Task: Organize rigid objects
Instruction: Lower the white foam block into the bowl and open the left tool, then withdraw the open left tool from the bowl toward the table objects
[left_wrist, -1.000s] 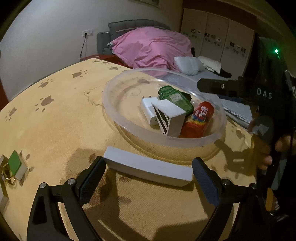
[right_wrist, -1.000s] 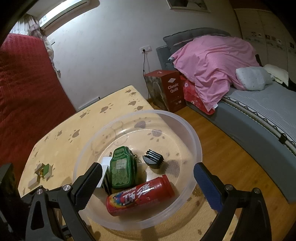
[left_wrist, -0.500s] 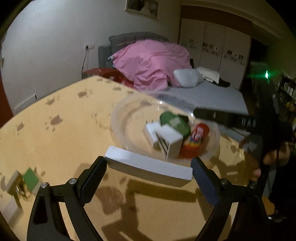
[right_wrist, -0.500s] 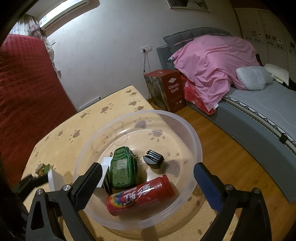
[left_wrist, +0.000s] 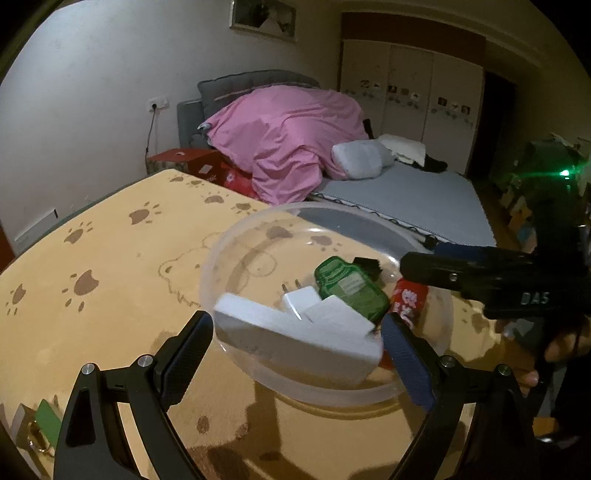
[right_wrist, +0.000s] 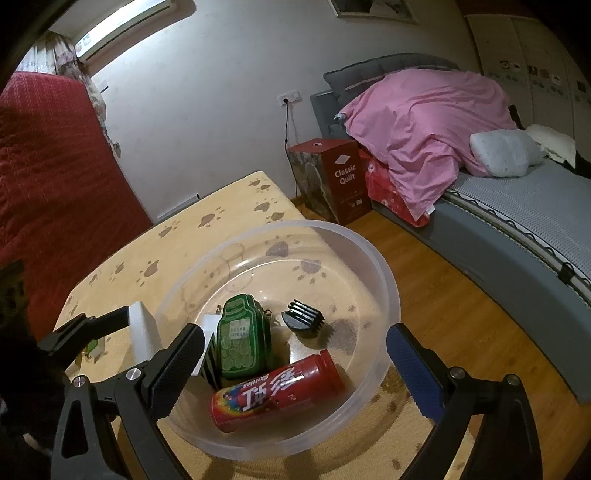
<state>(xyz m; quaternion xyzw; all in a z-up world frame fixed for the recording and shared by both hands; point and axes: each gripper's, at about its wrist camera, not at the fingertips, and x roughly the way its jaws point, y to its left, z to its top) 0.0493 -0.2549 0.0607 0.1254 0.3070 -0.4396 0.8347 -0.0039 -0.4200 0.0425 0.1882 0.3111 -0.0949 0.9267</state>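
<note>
One white box (left_wrist: 295, 338) — clamped lengthwise between left hand-held gripper (left_wrist: 295, 350) pads.

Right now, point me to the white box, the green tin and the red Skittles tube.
white box (left_wrist: 295, 341): left wrist view, middle of its long front face, between the fingers.
green tin (right_wrist: 242, 341): right wrist view, centre of its embossed lid.
red Skittles tube (right_wrist: 277, 393): right wrist view, middle of its printed side.
</note>
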